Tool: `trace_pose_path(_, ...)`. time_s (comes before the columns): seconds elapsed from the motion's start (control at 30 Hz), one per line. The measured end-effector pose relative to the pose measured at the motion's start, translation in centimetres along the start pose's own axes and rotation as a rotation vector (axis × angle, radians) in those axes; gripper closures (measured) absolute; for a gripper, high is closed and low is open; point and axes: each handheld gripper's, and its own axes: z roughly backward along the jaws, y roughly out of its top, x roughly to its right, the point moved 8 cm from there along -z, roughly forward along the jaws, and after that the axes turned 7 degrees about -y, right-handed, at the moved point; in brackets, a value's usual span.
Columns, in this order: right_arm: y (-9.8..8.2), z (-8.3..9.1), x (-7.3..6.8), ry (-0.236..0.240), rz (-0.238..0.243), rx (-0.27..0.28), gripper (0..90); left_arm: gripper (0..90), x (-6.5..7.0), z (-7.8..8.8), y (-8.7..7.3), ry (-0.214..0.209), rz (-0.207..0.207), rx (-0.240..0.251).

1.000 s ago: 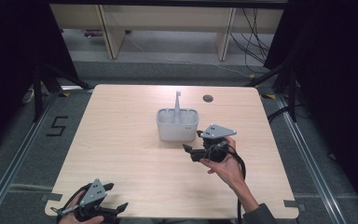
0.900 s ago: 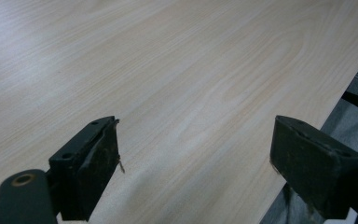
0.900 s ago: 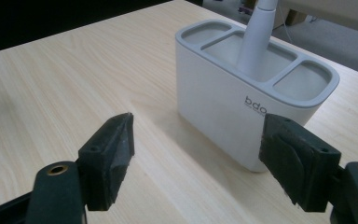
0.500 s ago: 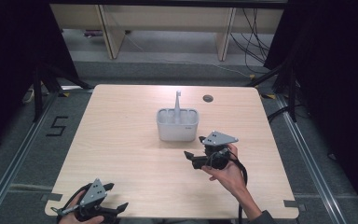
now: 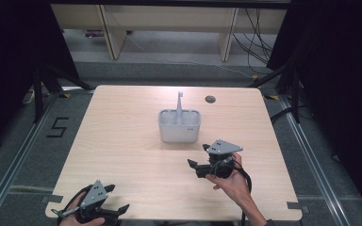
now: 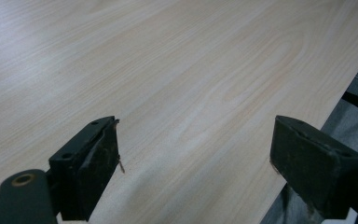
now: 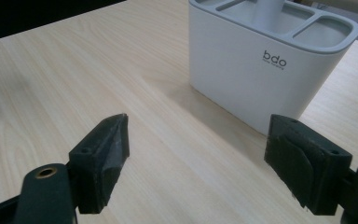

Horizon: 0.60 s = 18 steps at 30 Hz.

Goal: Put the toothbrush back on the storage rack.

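Left gripper (image 5: 104, 211) sits parked at the near-left table (image 5: 122, 141) corner, jaws spread wide, nothing between them, just bare woodgrain ahead in its own view (image 6: 196, 158); best left idle there, out of the way. Caddy (image 5: 179, 126) stands upright mid-table, a bit toward the far side, apart from both grippers. It's white matte plastic, rounded-rectangle tub with smooth walls, compartments on top, a thin post rising from the centre and small "bdo" lettering on the wall (image 7: 265, 70). Right gripper (image 5: 203, 161) is just beside the caddy's near-right side, not touching; its jaws have just been opening and stand wide, empty (image 7: 196, 163). My read: it's lining up on the caddy. Walls look slick and slightly tapered, so grab the post or rim squarely, pads flat, close slowly. Pads are black, worn, rubbery-looking. Table is pale laminate, low friction, so the caddy may slide if nudged.
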Motion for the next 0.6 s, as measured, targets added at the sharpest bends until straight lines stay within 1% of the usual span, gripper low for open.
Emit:
trace_pose_path(0.07,-0.2,0.1,-0.2,0.003,0.003,0.0,22.4,14.8,0.1,0.0,0.0,-0.002,0.016,0.004)
trace_pose_path(0.1,-0.3,0.1,-0.2,0.008,0.016,0.0,22.3,14.8,0.1,0.0,0.0,-0.001,0.017,0.004)
trace_pose_path(0.13,-0.7,0.3,-0.7,0.011,-0.02,-0.013,22.3,14.8,0.1,0.0,0.0,-0.001,0.017,0.005)
trace_pose_path(0.17,-0.7,0.3,-0.7,0.011,-0.02,-0.013,22.3,14.8,0.1,0.0,0.0,0.0,0.018,0.006)
trace_pose_path(0.2,-0.8,0.2,-0.6,0.008,0.0,-0.01,22.1,14.8,0.0,0.0,0.0,0.001,0.002,-0.001)
trace_pose_path(0.23,-0.9,0.2,-0.6,0.013,0.015,-0.005,22.1,14.8,0.0,0.0,0.0,0.002,-0.001,-0.002)
trace_pose_path(0.27,-1.3,0.2,-0.8,0.017,-0.007,-0.017,21.7,14.8,0.0,0.0,0.0,0.001,0.001,0.0)
trace_pose_path(0.3,-1.3,0.2,-0.8,0.017,-0.007,-0.017,21.7,14.8,0.0,0.0,0.0,0.0,0.002,0.005)
trace_pose_path(0.33,-1.5,0.2,-0.9,0.02,-0.001,-0.017,21.6,14.8,0.2,-0.1,0.1,-0.004,0.026,0.016)
trace_pose_path(0.4,-1.8,0.3,-1.1,0.018,-0.014,-0.029,21.5,14.8,0.2,-0.1,0.1,-0.003,0.025,0.018)
trace_pose_path(0.43,-2.0,0.3,-1.2,0.027,-0.005,-0.031,21.5,14.8,0.2,-0.1,0.1,-0.001,0.024,0.018)
trace_pose_path(0.47,-2.2,0.4,-1.3,0.031,-0.004,-0.032,21.4,14.8,0.1,0.0,0.0,0.0,0.01,0.004)
trace_pose_path(0.53,-2.4,0.4,-1.4,0.026,-0.003,-0.029,21.3,14.8,0.0,0.0,0.0,0.003,0.003,-0.001)
trace_pose_path(0.57,-2.4,0.4,-1.4,0.026,-0.003,-0.029,21.3,14.8,0.0,0.0,0.0,0.0,0.005,0.004)
trace_pose_path(0.6,-2.6,0.7,-1.4,0.02,-0.009,-0.032,21.2,14.8,0.2,-0.1,0.1,-0.004,0.027,0.015)
